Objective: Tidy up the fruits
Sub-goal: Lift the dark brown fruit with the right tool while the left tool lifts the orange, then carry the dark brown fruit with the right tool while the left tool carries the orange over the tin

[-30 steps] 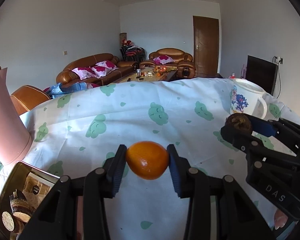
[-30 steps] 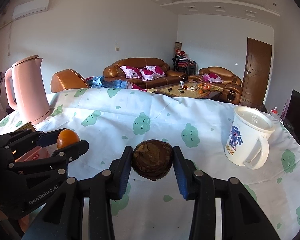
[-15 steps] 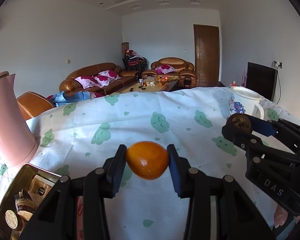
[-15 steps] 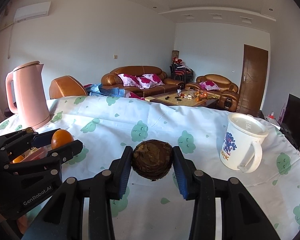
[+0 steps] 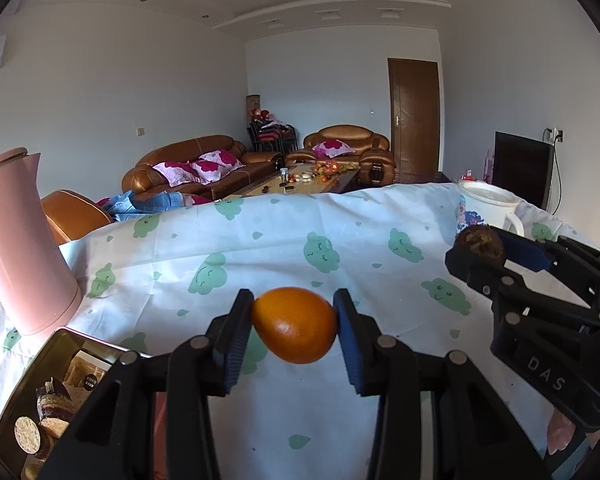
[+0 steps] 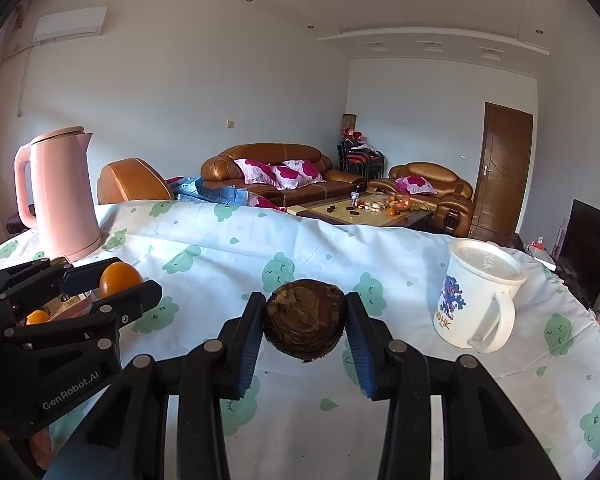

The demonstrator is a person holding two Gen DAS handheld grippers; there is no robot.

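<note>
In the left wrist view my left gripper (image 5: pixel 295 322) is shut on an orange (image 5: pixel 295 324), held above the cloth-covered table (image 5: pixel 260 248). At the right of that view the right gripper (image 5: pixel 478 246) carries a dark brown round fruit (image 5: pixel 480 242). The right wrist view shows my right gripper (image 6: pixel 305 326) shut on that brown, rough-skinned fruit (image 6: pixel 305 326), also held off the table. There the left gripper (image 6: pixel 118 278) with its orange (image 6: pixel 120 278) sits at the left. Another orange (image 6: pixel 38 317) lies low behind the left gripper.
A pink kettle (image 6: pixel 62 196) stands at the table's left. Below it lies a gold tin (image 5: pixel 40 396) of snacks. A white lidded mug (image 6: pixel 478 292) with a blue print stands at the right. The cloth falls away at the far edge; brown sofas lie beyond.
Both views have tilted upward a little, so the table sits lower in frame and more ceiling shows. Both grips are unchanged.
</note>
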